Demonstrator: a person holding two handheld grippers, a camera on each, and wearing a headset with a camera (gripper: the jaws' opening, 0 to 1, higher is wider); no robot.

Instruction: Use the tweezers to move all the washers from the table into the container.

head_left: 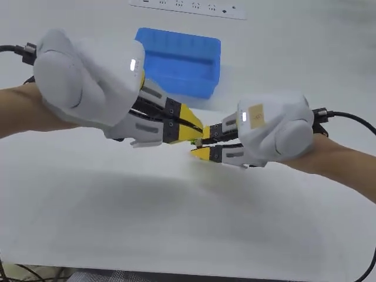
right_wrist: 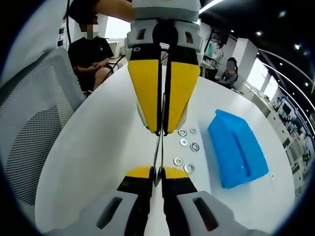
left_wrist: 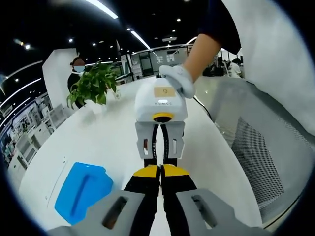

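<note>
Right claw [right_wrist: 153,173]: I see it clamped on the tweezers [right_wrist: 158,152].
Left claw [left_wrist: 160,170]: closed on the tweezers' other end, tip to tip.
Washers [right_wrist: 183,142]: on the table [right_wrist: 98,147], at 1 o'clock from the right claw.
Container [right_wrist: 238,147]: blue, at 3 o'clock from the washers.

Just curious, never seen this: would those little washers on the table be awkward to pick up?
Probably fiddly: the washers lie flat on the smooth white table, leaving little edge to grip. They look thin and light, so a nudge would likely slide them. Lying flat, they shouldn't roll.
</note>
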